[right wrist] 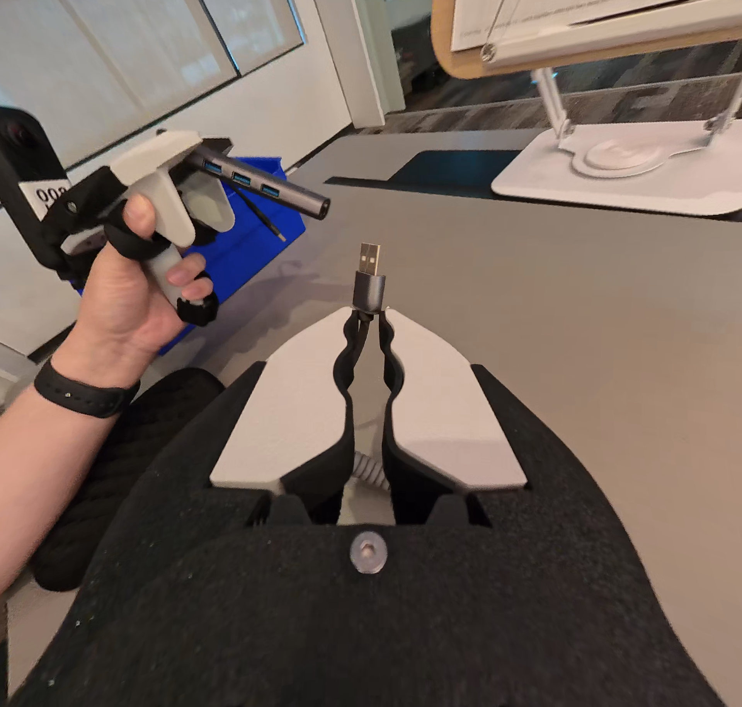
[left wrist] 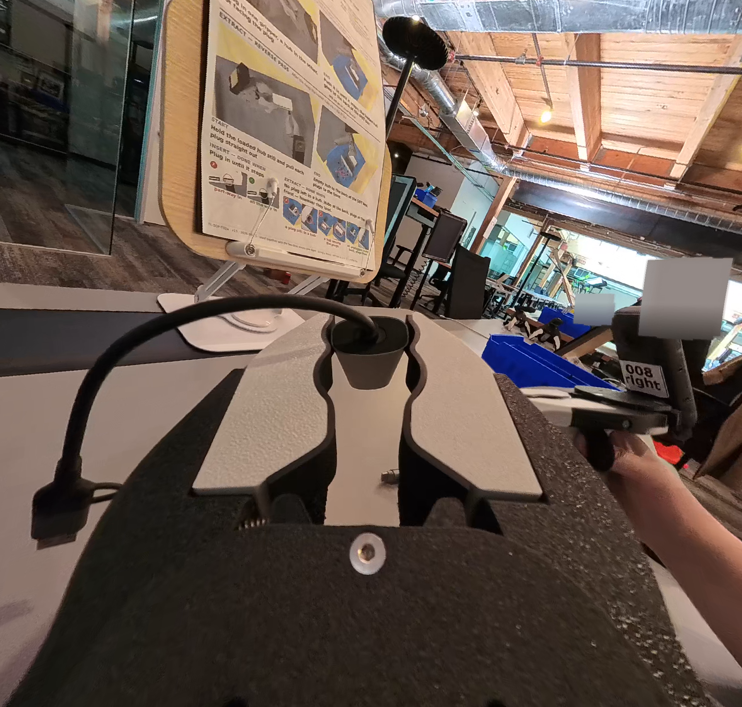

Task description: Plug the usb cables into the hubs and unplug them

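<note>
- Grey metal of the hub (left wrist: 367, 360) is clamped end-on by the left tool (left wrist: 368, 350); its cable (left wrist: 120, 362) droops leftward, and the right tool (left wrist: 562, 400) is seen to the right.
- The USB plug (right wrist: 369, 276) is pinched upright in the right tool (right wrist: 367, 314); the hub's (right wrist: 265, 187) ports lie up-left, its long axis slanting across.

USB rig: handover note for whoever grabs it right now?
Left gripper: shut on the grey hub, held in the air, its own cable hanging loose.
Right gripper: shut on the cable just behind the USB plug, plug pointing forward, clear of the table.
Done: both parts picked up.
Left: the three visible ports are empty; line up the plug, insert, then unplug.
</note>
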The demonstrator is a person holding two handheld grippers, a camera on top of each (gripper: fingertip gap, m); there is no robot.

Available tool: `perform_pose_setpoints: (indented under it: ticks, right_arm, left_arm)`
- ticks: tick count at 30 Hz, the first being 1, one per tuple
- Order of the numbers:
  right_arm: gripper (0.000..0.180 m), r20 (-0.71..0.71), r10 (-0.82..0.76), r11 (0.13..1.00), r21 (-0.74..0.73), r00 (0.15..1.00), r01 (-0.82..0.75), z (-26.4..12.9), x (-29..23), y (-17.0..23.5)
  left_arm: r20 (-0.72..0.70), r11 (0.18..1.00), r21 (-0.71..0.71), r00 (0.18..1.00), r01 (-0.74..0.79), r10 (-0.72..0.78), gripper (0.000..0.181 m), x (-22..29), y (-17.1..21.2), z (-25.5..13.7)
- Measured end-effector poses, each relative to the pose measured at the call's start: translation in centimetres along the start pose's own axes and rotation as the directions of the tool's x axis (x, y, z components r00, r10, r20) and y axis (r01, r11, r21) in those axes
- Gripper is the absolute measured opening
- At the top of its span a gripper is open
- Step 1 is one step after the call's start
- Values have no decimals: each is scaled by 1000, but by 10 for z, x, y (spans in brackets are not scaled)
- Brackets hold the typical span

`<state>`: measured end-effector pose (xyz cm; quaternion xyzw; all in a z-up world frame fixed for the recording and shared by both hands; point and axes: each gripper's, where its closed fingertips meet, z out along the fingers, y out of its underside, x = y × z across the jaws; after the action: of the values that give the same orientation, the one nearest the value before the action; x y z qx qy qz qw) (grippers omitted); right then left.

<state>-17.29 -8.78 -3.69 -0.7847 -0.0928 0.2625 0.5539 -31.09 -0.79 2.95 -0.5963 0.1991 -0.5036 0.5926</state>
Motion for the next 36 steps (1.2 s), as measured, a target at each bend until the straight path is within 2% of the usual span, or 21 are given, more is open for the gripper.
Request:
perform_pose_setpoints:
  ticks: [8, 12, 14, 17, 20, 27, 34, 36]
  right_arm:
    - [9, 50, -30, 997, 70, 998, 27, -14, -11, -22]
    - [9, 98, -72, 997, 34, 993, 69, -8, -17, -23]
    - [9, 168, -73, 997, -27, 983, 79, 1, -21, -16]
    - [9, 255, -38, 988, -137, 966, 74, 16, -22, -1]
    - [9, 302, -4, 983, -173, 953, 59, 28, -23, 6]
    - [9, 487, 164, 980, -176, 858, -88, 36, -45, 6]
    - [8, 535, 182, 980, -167, 825, -108, 40, -51, 10]
    - [8, 583, 206, 977, -164, 786, -134, 38, -59, 6]
  left_arm:
    - [-2, 999, 25, 999, -41, 41, 32, 6, -5, -1]
    - [9, 998, 24, 998, -58, 57, 32, 5, -5, -1]
    - [13, 998, 22, 998, -65, 64, 32, 4, -5, -2]
    - [12, 998, 28, 998, -61, 61, 32, 4, -6, -3]
    - [3, 998, 38, 998, -58, 58, 32, 5, -8, -4]
    - [-46, 994, 90, 997, -63, 68, 33, 13, -16, -6]
    - [-44, 993, 95, 997, -64, 68, 32, 13, -17, -7]
    - [-53, 993, 103, 996, -66, 72, 32, 14, -19, -8]
